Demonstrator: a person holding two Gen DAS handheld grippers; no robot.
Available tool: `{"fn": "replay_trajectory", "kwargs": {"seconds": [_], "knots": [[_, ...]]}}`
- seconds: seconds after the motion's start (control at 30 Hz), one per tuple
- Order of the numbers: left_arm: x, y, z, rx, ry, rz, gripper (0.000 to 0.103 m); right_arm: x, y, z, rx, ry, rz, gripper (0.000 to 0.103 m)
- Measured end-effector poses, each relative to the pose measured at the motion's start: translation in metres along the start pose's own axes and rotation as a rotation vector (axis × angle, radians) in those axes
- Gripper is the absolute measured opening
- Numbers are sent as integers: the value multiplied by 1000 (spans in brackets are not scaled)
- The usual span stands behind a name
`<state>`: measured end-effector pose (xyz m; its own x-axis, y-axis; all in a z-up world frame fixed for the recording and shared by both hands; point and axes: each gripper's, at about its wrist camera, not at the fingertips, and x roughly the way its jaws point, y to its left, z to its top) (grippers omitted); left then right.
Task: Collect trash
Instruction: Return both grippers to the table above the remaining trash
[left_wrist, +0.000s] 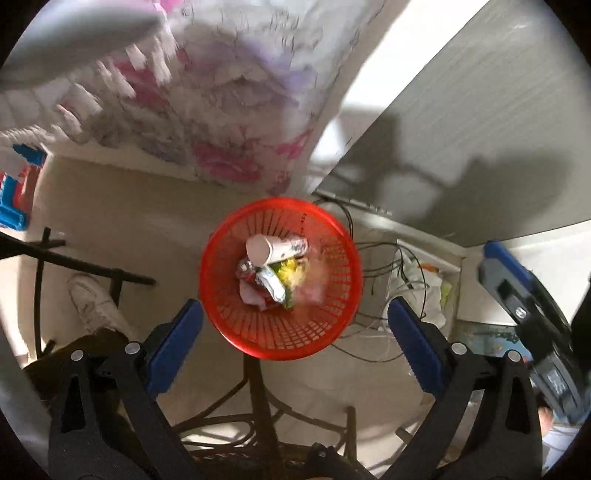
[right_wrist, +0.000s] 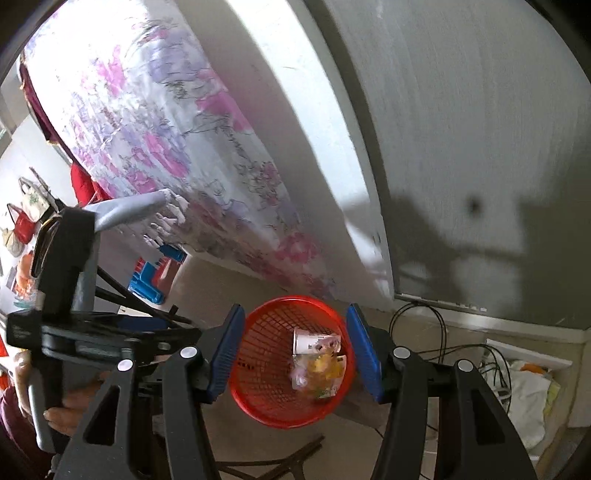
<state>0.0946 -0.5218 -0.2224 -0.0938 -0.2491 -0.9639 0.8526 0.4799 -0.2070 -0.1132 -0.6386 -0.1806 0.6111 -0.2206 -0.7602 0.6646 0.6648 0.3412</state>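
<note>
Motion is smearing the pale wrapper (left_wrist: 313, 281) inside the red basket (left_wrist: 221, 299); the paper cup (left_wrist: 275, 248) is partly covering other scraps.

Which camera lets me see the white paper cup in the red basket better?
The left wrist view. There the paper cup lies large and sharp on the trash in the red basket, its open mouth showing. In the right wrist view the cup is smaller and blurrier inside the basket.
</note>
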Motion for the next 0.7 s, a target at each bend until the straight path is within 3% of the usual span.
{"fn": "replay_trajectory", "kwargs": {"seconds": [0.17,0.37,0.7], "knots": [[-38,-18,-17,88,-132,32,96,-6,-4,3,34,-24,16,57],[-94,-23,-46,133,-310,120,96,-21,26,8,-25,-53,52,58],[-190,9,-108,59,-580,256,96,-72,111,16,-197,-158,127,71]]}}
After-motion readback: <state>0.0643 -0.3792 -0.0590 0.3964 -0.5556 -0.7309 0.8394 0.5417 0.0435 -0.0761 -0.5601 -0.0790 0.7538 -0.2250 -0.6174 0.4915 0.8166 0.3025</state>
